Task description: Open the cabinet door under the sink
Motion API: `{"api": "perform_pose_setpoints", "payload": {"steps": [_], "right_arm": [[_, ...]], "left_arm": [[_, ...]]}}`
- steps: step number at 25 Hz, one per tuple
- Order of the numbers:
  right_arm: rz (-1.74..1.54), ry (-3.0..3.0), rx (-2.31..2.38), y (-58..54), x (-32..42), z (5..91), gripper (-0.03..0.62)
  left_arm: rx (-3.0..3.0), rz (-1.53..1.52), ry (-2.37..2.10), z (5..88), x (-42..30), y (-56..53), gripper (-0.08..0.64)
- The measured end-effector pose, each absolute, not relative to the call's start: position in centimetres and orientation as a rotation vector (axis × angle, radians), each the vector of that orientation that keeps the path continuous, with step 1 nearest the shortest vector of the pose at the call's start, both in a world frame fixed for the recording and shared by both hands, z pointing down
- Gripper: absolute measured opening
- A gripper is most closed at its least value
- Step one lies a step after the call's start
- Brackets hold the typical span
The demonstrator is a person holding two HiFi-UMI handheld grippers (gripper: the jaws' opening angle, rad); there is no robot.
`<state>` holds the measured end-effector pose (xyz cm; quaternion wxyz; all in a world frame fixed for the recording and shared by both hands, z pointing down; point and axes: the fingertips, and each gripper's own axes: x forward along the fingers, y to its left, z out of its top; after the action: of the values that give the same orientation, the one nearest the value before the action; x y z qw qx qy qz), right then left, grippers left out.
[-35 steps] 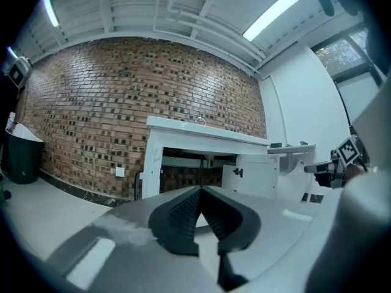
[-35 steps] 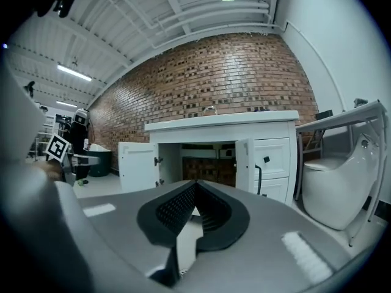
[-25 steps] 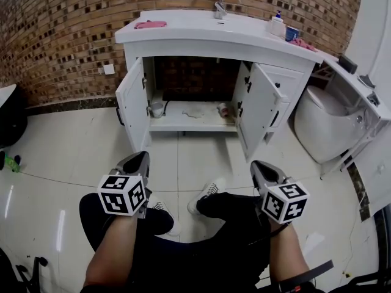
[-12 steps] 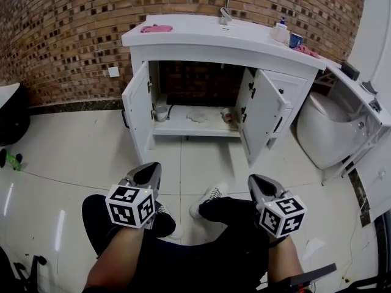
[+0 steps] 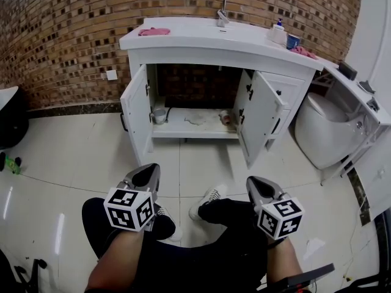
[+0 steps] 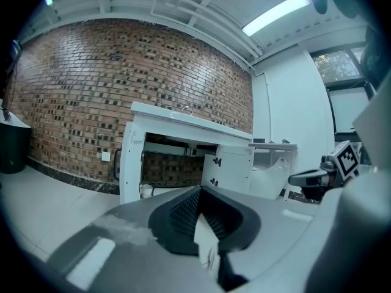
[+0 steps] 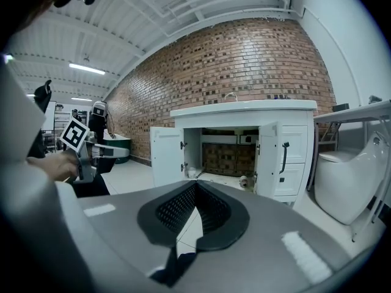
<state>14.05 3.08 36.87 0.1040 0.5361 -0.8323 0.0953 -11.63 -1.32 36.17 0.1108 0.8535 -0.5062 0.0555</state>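
Observation:
The white sink cabinet [image 5: 201, 44] stands against the brick wall with both doors swung wide. Its left door [image 5: 137, 112] and right door [image 5: 256, 124] hang open, and the shelf [image 5: 195, 127] inside shows with a few small items. My left gripper [image 5: 146, 168] and right gripper [image 5: 255, 182] hover over the person's lap, well short of the cabinet and touching nothing. Both are shut and hold nothing. The left gripper [image 6: 198, 191] points at the open cabinet's left door [image 6: 129, 163]. The right gripper [image 7: 195, 185] looks at the open left door [image 7: 166, 154] and right door [image 7: 267, 160].
A toilet [image 5: 324, 130] stands right of the cabinet under a white shelf [image 5: 357, 84]. On the counter are a faucet [image 5: 217, 5], a pink cloth [image 5: 153, 32] and a soap bottle [image 5: 278, 32]. A black bin [image 5: 9, 118] sits far left. The person's shoes [image 5: 208, 197] rest on the tiled floor.
Both grippers have sunk slightly toward the person's lap and stayed shut. The cabinet doors remain open as before; the head view shifted a little.

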Motion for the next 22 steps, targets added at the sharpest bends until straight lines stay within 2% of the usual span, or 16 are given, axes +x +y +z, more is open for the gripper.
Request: {"api": "perform_pose_setpoints", "payload": {"steps": [22], "right_arm": [[0.257,-2.477,1.61,2.34,13.87,36.43,0.006]], "left_arm": [[2.519,0.145,-1.516,35.41,-12.05,-1.35,0.001]]}}
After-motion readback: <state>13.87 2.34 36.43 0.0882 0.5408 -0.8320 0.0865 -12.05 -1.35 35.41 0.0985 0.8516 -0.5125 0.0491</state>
